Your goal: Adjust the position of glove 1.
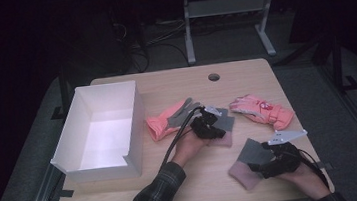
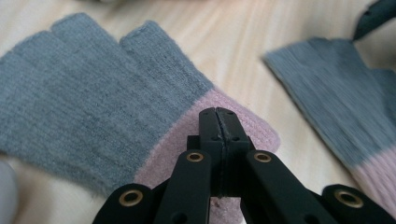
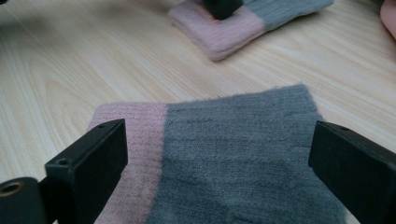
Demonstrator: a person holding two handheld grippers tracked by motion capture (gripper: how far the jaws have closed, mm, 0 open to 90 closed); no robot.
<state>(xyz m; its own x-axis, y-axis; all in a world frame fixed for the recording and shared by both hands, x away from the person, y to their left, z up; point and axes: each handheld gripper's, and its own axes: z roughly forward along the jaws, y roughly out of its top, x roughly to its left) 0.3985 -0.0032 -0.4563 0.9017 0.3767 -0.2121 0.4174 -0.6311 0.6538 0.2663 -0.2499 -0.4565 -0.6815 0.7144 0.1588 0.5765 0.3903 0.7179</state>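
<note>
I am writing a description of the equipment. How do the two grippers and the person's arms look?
Both grippers, the left gripper and the right gripper, are black, with flat black jaws and brass-coloured rivets on the linkage. Dark cables trail from them. The right one carries a grey three-cornered plate. The left forearm wears a dark plaid sleeve.

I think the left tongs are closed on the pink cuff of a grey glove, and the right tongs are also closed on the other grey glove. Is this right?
Not quite. The right tongs are open: in the right gripper view their jaws stand wide apart on either side of the other grey glove. The left tongs are indeed closed on the pink cuff of their grey glove.
</note>
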